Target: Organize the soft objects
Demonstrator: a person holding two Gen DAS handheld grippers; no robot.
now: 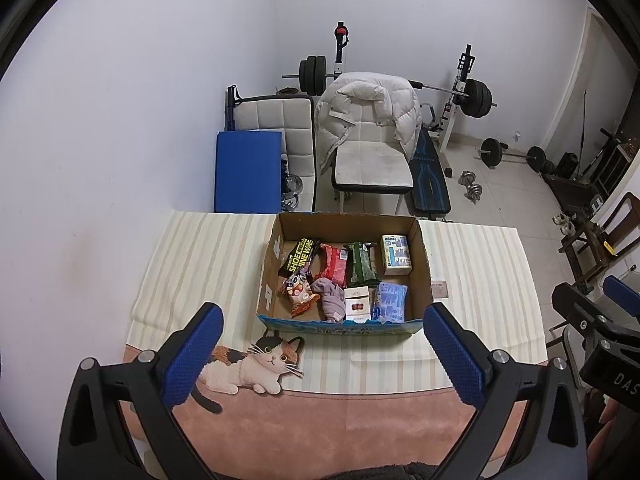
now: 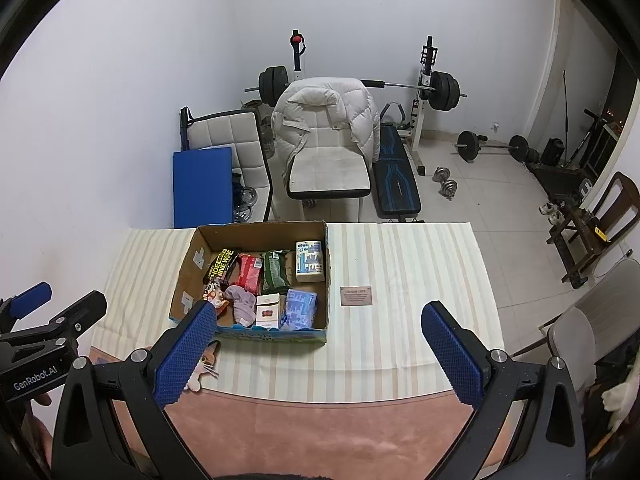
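Observation:
An open cardboard box point(image 1: 423, 256) point(image 2: 187, 268) stands on the striped tablecloth. Inside lie a black shoe-wipes pack point(image 1: 300, 255) point(image 2: 219, 265), a red pack point(image 1: 334, 266) point(image 2: 250, 272), a green pack point(image 1: 362, 266) point(image 2: 274, 270), two blue-and-white tissue packs point(image 1: 396, 255) point(image 2: 309, 267), a mauve cloth point(image 1: 332, 300) point(image 2: 242, 304), a small white box point(image 1: 357, 304) point(image 2: 267, 311) and a snack bag point(image 1: 298, 292). My left gripper point(image 1: 322, 344) is open and empty, held before the box. My right gripper point(image 2: 318, 344) is open and empty, right of the left one.
A small card point(image 2: 356, 295) point(image 1: 440, 289) lies on the cloth right of the box. A cat picture point(image 1: 256, 364) is printed on the cloth. Behind the table stand a white chair with a jacket point(image 1: 370, 120), a blue mat point(image 1: 247, 170) and weight equipment point(image 1: 474, 98).

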